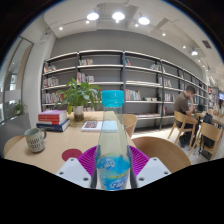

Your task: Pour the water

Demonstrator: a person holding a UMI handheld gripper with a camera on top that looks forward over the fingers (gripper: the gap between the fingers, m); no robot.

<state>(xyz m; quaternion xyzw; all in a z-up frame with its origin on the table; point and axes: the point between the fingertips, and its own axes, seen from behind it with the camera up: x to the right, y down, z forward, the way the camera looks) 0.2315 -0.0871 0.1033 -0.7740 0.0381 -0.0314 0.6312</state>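
Note:
A clear plastic water bottle (pixel 113 150) with a blue cap and a blue label stands upright between my gripper's (pixel 113 168) two fingers, held up above the wooden table (pixel 70 142). Both purple pads (pixel 138 160) press against its sides. A grey-green mug (pixel 35 140) with a dark pattern stands on the table beyond the fingers to the left. The bottle's base is hidden below the fingers.
A red coaster (pixel 73 155) lies on the table just left of the bottle. A stack of books (pixel 53 120) and a potted plant (pixel 79 96) stand at the table's far side, with an open book (pixel 92 125). Wooden chairs (pixel 160 150) stand right. A person (pixel 185 103) sits by bookshelves.

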